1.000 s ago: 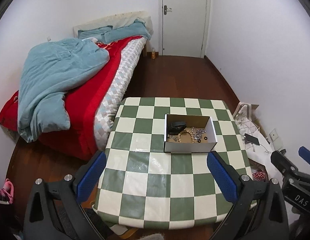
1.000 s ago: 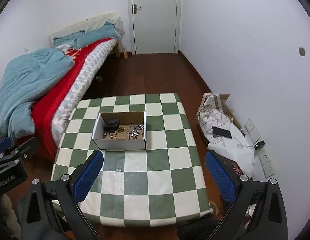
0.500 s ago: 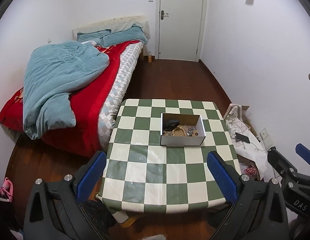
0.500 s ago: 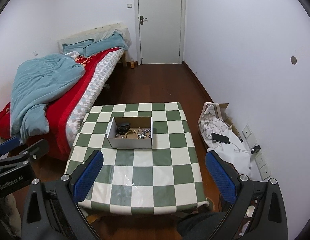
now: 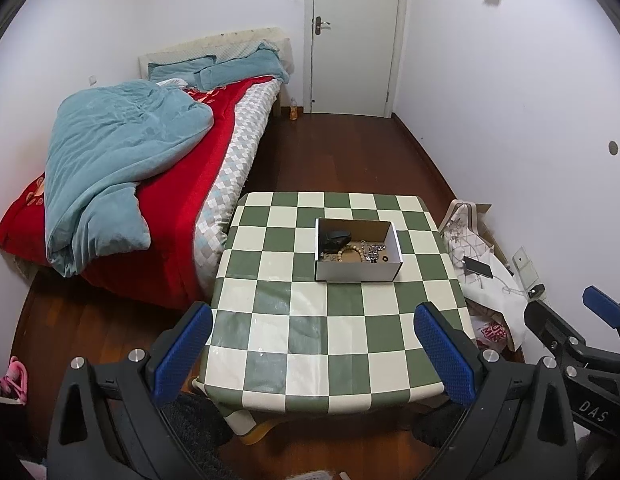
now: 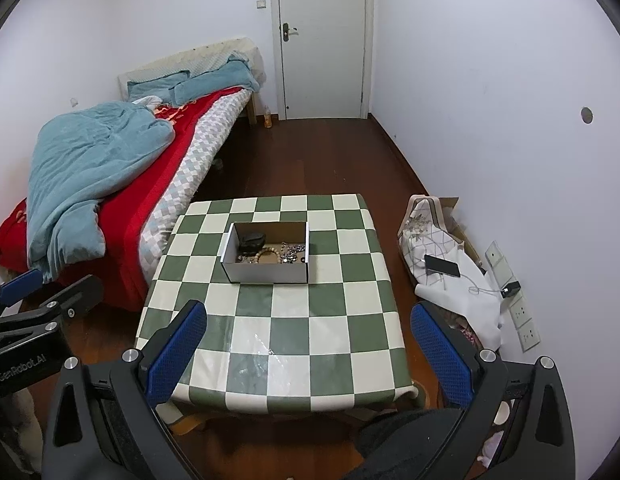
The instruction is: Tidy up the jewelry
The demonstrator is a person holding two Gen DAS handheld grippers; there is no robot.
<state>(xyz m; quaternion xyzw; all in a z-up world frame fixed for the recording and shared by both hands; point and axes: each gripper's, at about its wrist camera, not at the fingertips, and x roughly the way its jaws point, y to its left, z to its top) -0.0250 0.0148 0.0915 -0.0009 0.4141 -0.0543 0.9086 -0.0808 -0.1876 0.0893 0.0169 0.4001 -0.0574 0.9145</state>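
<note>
A small bedroom with white walls and a dark wood floor holds a low table covered in a green-and-cream checked oilcloth point(image 5: 310, 320). On it, toward the far side, sits an open white cardboard box point(image 5: 357, 270) holding the jewelry: a wooden bead bracelet point(image 5: 351, 251), a tangle of silvery chains point(image 5: 373, 251) and a dark rounded pouch point(image 5: 337, 239).

The left gripper point(image 5: 314, 354) and the right gripper point(image 6: 310, 354) both hang well back from the box, each spread wide with nothing between the blue pads.

The likely trouble is the tangle: I judge that pinching one chain could drag the others out with it, or tip the light box. The glossy cloth may also let the box slide.

The table around the box is bare, so nothing blocks the approach. A bed with a red cover and teal quilt point(image 5: 110, 168) stands left, and a white patterned bag with a phone on it point(image 6: 433, 256) lies right.
</note>
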